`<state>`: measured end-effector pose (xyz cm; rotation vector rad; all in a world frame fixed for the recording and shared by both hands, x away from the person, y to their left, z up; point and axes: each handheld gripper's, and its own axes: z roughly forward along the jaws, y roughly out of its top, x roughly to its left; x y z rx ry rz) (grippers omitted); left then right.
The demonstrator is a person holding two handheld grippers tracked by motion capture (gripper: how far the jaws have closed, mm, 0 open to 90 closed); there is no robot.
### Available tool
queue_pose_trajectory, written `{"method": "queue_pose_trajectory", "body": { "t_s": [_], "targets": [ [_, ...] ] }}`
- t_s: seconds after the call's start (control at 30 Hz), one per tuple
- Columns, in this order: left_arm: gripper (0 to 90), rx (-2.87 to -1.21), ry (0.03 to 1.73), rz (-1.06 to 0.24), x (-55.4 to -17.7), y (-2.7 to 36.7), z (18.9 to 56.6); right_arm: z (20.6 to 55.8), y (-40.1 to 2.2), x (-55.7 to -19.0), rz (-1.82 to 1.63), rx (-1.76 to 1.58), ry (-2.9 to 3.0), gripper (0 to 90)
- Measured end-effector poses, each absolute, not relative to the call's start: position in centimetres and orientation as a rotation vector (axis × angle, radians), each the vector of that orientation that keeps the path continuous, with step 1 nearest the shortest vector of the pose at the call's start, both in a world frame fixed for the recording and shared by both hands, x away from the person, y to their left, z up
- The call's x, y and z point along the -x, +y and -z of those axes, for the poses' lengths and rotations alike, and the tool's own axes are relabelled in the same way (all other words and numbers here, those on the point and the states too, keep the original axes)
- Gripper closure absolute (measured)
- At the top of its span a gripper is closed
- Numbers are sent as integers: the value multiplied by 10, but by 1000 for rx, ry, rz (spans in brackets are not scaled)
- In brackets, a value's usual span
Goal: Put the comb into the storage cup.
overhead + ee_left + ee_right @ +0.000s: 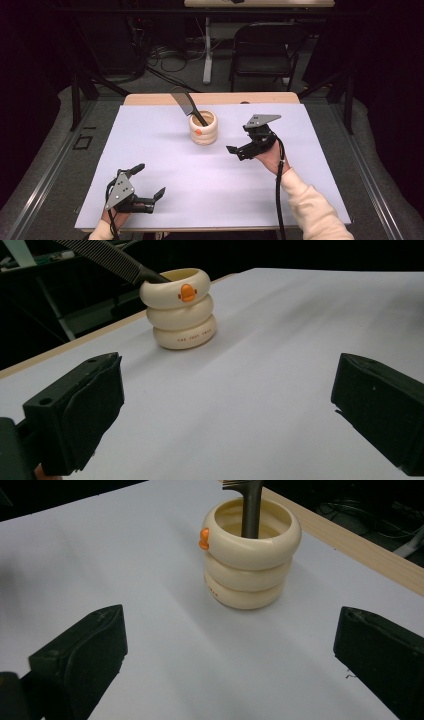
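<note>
The comb [186,105] stands handle-down, leaning in the cream ringed holder [203,129] toward the table's far edge, with the right gripper [239,148] near it, jaws apart, seemingly poised for a grab, while the left gripper [150,181] waits wide open, well apart.

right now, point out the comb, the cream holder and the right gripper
comb [181,101], high view, on its toothed blade
cream holder [248,575], right gripper view, on its middle ring
right gripper [240,148], high view, between its open fingertips
</note>
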<state>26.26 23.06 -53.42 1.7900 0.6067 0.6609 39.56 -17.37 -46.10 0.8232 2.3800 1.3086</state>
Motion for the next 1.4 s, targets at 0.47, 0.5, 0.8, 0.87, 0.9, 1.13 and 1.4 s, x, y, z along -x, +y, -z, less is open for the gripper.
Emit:
{"method": "queue_pose_trajectory", "body": {
  "t_s": [0.47, 0.5, 0.8, 0.87, 0.9, 1.13, 1.4],
  "targets": [
    [4, -1792, 602, -663, -263, 231, 534, 465, -186, -377, -1308, -815, 2370, 0],
    [4, -1792, 602, -663, -263, 231, 534, 466, -187, -375, -1308, -819, 2372, 0],
    [4, -1789, 601, -662, -262, 231, 534, 473, -193, -363, -1295, -820, 2375, 0],
    [4, -1791, 599, -663, -263, 231, 534, 475, -195, -362, -1291, -816, 2378, 0],
    [4, -1790, 602, -661, -262, 231, 534, 475, -195, -360, -1288, -821, 2380, 0],
    [3, -1792, 603, -662, -262, 231, 534, 481, -201, -353, -1271, -817, 2369, 0],
    [3, -1795, 603, -664, -263, 230, 534, 487, -209, -343, -1268, -823, 2356, 0]
  ]
}}
